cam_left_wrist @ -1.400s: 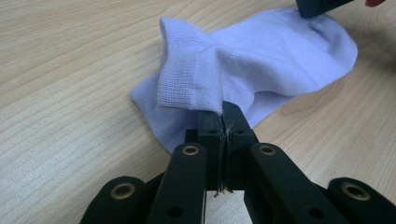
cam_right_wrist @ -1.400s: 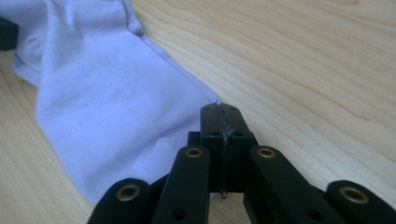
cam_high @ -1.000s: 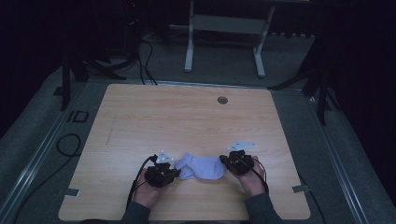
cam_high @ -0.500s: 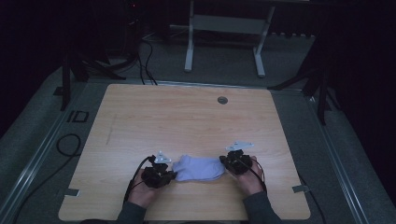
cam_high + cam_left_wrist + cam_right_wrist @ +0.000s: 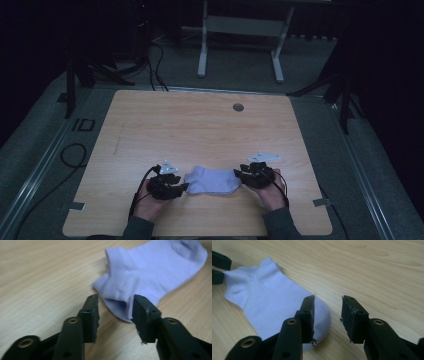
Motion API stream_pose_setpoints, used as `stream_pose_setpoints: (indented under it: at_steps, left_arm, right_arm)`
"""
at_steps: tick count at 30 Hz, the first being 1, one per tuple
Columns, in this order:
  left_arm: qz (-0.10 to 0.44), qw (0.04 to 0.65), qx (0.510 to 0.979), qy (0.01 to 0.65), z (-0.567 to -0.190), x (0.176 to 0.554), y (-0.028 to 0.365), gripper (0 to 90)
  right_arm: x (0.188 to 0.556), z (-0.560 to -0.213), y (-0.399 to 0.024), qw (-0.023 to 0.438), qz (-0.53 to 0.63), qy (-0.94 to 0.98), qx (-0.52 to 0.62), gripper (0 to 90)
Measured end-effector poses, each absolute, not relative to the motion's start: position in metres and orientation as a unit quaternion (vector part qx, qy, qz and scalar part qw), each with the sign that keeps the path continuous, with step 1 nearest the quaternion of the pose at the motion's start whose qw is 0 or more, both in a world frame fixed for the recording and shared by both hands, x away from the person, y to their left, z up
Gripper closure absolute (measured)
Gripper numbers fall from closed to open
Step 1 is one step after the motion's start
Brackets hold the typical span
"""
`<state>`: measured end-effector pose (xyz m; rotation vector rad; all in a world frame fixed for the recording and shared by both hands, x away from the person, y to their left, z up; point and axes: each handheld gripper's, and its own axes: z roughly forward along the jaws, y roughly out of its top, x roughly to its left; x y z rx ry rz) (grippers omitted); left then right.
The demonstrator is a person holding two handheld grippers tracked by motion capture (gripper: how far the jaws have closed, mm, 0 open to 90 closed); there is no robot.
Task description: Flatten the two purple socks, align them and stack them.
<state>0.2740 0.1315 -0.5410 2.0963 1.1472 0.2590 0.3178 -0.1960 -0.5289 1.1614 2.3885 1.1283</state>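
A light wooden table (image 5: pixel 200 130) sits on a grey carpeted floor (image 5: pixel 40 150) in a dark room, with a white metal frame (image 5: pixel 240 30) standing on the floor beyond its far edge and black cables (image 5: pixel 150 60) trailing off to the far left. Near the far edge of the table, right of centre, is a small round grey grommet (image 5: pixel 238 107). A person's two hands reach in from the near edge, each holding a black two-jaw gripper. Between them, close to the near edge and about midway across, a pale lavender-white ankle sock (image 5: pixel 212 181) lies flat on the wood, its length running left to right. The left hand (image 5: pixel 149 206) holds the left gripper (image 5: pixel 181 187) at the sock's left end, which is the cuff end. In the left gripper view the sock (image 5: pixel 150 270) stretches away to the far right, and the gripper (image 5: pixel 115 312) has its jaws spread apart, with the ribbed cuff (image 5: pixel 120 282) lying in the gap between them and not pinched. The right hand (image 5: pixel 272 192) holds the right gripper (image 5: pixel 239 176) at the sock's right end, the rounded toe. In the right gripper view this gripper (image 5: pixel 328 315) also has its jaws parted; the left jaw sits over the toe of the sock (image 5: pixel 267 302), the right jaw over bare wood, and nothing is clamped.
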Motion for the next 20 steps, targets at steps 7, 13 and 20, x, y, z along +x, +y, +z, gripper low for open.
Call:
stream_pose_setpoints:
  at_steps: [7,13,20]
  left_arm:
    - [0.138,0.366,0.805,0.445,-0.54,0.281,0.144,50.7]
    - [0.213,0.325,0.785,0.482,-0.543,0.289,0.153,50.3]
    - [0.246,0.3,0.763,0.517,-0.546,0.296,0.164,49.7]
  right_arm:
    - [0.321,-0.531,-0.207,0.128,0.39,0.813,0.414,57.4]
    - [0.324,-0.535,-0.215,0.118,0.386,0.809,0.427,56.1]
    - [0.325,-0.539,-0.23,0.135,0.384,0.795,0.45,55.7]
